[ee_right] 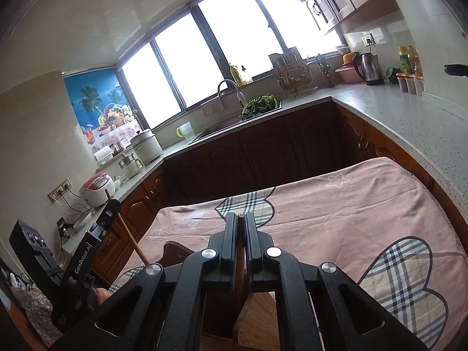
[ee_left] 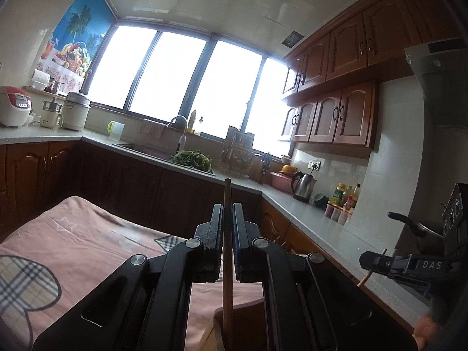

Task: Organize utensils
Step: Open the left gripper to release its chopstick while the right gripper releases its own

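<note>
Above the pink-clothed bench (ee_left: 87, 234), left tongs (ee_left: 227, 207) clamp an upright brown wooden chopstick (ee_left: 227, 193) over a wooden holder (ee_left: 216, 321); right tongs (ee_right: 240, 219) pinch another thin wooden stick (ee_right: 240, 218) near that holder.

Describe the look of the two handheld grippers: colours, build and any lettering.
Both grippers are matte black plastic: the left gripper and right gripper have flat parallel fingers on angled linkage arms with round silver pivot pins. Seen side-on, the left body reads "GenRobot.AI" in white; the right's side shows "DAS".
</note>
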`<state>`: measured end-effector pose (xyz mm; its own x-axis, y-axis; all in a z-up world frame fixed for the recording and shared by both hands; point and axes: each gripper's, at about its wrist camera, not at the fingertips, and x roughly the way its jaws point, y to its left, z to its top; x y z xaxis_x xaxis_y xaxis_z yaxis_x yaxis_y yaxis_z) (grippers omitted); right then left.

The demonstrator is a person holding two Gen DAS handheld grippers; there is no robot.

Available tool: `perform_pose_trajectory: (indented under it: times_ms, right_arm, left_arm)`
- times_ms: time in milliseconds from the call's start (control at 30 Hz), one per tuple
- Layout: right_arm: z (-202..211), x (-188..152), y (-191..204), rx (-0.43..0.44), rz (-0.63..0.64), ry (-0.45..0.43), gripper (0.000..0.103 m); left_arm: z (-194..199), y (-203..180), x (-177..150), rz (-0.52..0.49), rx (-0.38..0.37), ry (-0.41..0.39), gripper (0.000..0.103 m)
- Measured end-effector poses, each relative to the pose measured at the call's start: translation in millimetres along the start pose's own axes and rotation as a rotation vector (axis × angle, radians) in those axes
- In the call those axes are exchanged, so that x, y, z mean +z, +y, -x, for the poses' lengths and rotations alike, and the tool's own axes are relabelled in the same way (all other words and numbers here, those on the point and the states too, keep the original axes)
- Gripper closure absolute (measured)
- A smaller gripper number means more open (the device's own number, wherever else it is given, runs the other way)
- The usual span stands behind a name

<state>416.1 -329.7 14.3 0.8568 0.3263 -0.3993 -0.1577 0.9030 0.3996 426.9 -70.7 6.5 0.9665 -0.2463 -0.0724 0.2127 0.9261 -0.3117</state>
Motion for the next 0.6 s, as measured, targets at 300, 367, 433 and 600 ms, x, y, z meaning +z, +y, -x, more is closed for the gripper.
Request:
perform_pose_trajectory:
  times_ms: [300, 367, 433, 600]
  right_arm:
    - [-5.4, -4.5, -6.4, -0.007, -0.038, 0.061, 0.093]
    - [-5.8, -6.2, -4.8, -0.007, -0.040, 0.067, 0.093]
    - [-5.2, -6.5, -4.8, -0.010, -0.049, 0.068, 0.092]
    - [0.5, -6.1, -6.5, -0.012, -0.068, 0.062, 0.062]
  left_arm:
    - [-3.7, 9.2, -17.5, 0.016, 0.019, 0.082, 0.096]
    - [-3.2, 8.7, -16.6, 0.014, 0.023, 0.086, 0.097]
    - [-3.3, 9.1, -16.8, 0.010, 0.024, 0.093, 0.096]
    - [-3.2, 14.6, -15.9, 0.035, 0.031, 0.113, 0.060]
